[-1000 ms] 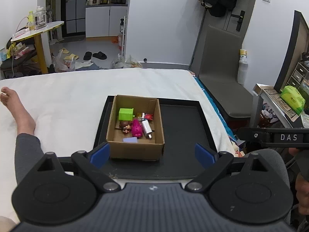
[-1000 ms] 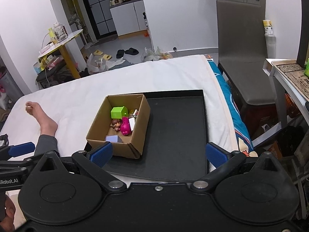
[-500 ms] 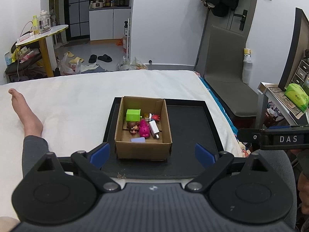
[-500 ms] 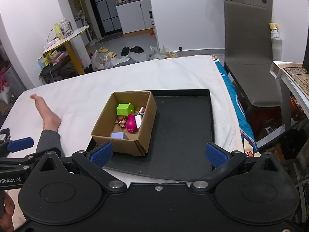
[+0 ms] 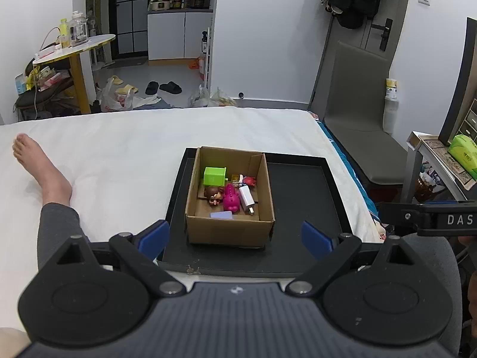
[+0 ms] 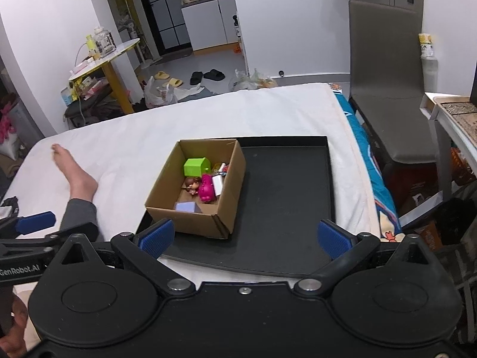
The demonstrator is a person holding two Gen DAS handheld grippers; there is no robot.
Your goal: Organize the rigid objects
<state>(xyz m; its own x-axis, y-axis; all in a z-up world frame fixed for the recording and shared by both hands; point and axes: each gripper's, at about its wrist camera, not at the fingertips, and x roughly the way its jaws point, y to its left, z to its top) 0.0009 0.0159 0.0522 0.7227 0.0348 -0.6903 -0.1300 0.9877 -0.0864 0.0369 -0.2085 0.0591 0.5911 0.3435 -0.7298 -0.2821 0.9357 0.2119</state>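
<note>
both the left gripper (image 5: pixel 235 238) and right gripper (image 6: pixel 244 238) gape wide, empty, short of the box (image 5: pixel 229 223) on the tray (image 5: pixel 301 197).

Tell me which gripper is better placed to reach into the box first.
Probably the left gripper: the box sits squarely between its open fingers. From the right gripper the box lies off to the left, nearer its left finger. Both are open and empty.

Left gripper (image 5: pixel 235 238), black linkage arms, round black pivot discs, silver screws, blue finger pads (image 5: pixel 153 237), right gripper (image 6: pixel 243 237) alike, grey trouser leg (image 5: pixel 56 226), bare foot (image 5: pixel 28 153)
</note>
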